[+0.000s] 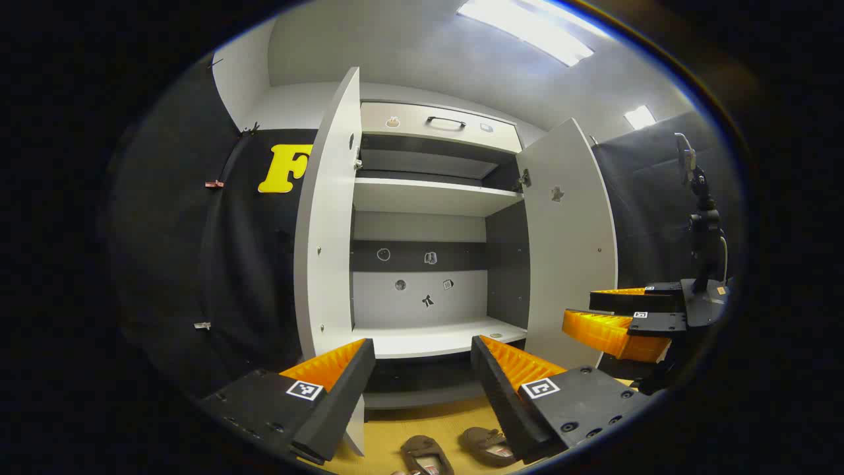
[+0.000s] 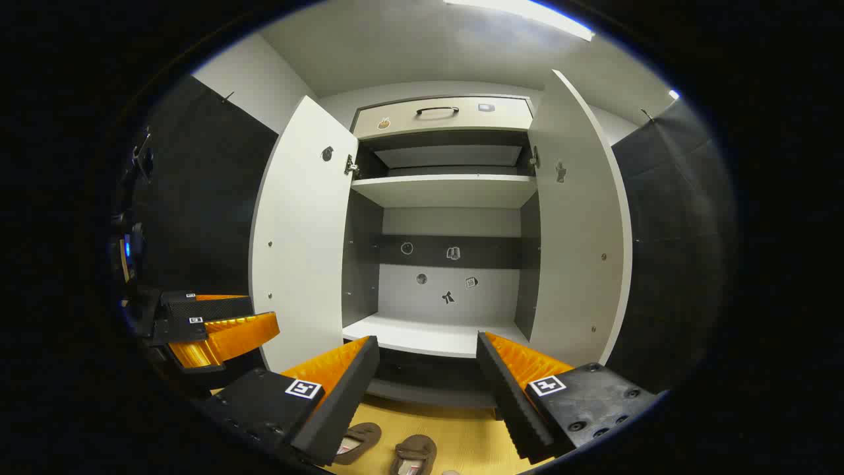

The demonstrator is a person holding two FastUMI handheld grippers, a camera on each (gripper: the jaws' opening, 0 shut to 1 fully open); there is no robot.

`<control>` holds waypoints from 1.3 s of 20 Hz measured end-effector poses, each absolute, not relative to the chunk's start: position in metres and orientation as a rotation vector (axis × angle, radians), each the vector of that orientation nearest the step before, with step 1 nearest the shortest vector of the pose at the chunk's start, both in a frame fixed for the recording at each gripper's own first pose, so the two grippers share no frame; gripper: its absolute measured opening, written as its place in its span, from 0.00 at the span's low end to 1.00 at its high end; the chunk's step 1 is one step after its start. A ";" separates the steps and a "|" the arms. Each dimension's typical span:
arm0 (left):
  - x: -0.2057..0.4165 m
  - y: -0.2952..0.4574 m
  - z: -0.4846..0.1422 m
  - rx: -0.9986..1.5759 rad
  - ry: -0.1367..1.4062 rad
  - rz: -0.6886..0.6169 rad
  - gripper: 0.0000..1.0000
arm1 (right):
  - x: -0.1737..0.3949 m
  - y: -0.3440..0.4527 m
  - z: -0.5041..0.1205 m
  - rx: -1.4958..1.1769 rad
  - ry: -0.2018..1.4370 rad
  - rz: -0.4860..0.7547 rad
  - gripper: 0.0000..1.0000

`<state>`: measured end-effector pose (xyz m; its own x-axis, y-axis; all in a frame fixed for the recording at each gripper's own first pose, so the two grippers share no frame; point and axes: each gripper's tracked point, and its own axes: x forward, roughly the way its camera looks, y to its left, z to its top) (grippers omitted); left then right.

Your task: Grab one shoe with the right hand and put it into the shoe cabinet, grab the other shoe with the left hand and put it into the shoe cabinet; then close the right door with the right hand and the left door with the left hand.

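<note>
In the left gripper view, the left gripper (image 1: 422,369) sits at six o'clock with its two fingers spread wide and nothing between them. Straight ahead, at twelve o'clock from the fingers, stands the shoe cabinet (image 1: 432,198) with both doors swung out: the left door (image 1: 328,218) at ten o'clock, the right door (image 1: 572,244) at two o'clock. Its lower shelf (image 1: 428,338) is bare, and small stickers dot the back panel. Above the open bay is a drawer (image 1: 440,124) with a dark handle. Two brown shoes lie on the yellowish floor (image 1: 395,432) just in front of the cabinet, seen in the gap between the fingers at six o'clock: one shoe (image 1: 425,454) on the left and the other shoe (image 1: 486,443) just beside it on the right (both partly cut off by the picture's lower edge). At three o'clock the right gripper (image 1: 610,316) shows farther off, its fingers apart and empty.

In the right gripper view, the right gripper (image 2: 428,369) is at six o'clock, released, its fingers wide apart with nothing gripped. The shoe cabinet (image 2: 448,191) is dead ahead with the left door (image 2: 300,237) at ten o'clock and the right door (image 2: 580,231) at two o'clock, both open. The pair lies on the floor (image 2: 461,435) between the fingers at six o'clock, one shoe (image 2: 359,441) partly hidden behind the left-hand finger and the other shoe (image 2: 415,455) close beside it. At nine o'clock the left gripper (image 2: 217,323) shows, fingers parted and empty.
</note>
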<state>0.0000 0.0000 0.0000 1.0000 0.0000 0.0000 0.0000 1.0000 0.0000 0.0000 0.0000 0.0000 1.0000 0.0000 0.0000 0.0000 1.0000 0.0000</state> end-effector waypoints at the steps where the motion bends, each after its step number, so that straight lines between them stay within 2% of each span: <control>1: 0.000 0.000 0.001 0.003 0.001 0.002 0.94 | -0.001 0.000 0.000 0.001 0.001 -0.001 0.98; 18: 0.005 -0.002 0.000 0.026 0.017 -0.034 0.93 | -0.013 -0.004 -0.012 0.014 0.040 -0.020 0.98; 26: 0.005 -0.002 0.001 0.034 0.018 -0.035 0.94 | -0.007 0.007 -0.038 0.045 0.096 -0.016 0.98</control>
<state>0.0053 -0.0018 0.0007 0.9992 -0.0344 -0.0183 0.0350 0.9988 0.0334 -0.0069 0.0066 -0.0378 0.9952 -0.0141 -0.0966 0.0184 0.9989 0.0440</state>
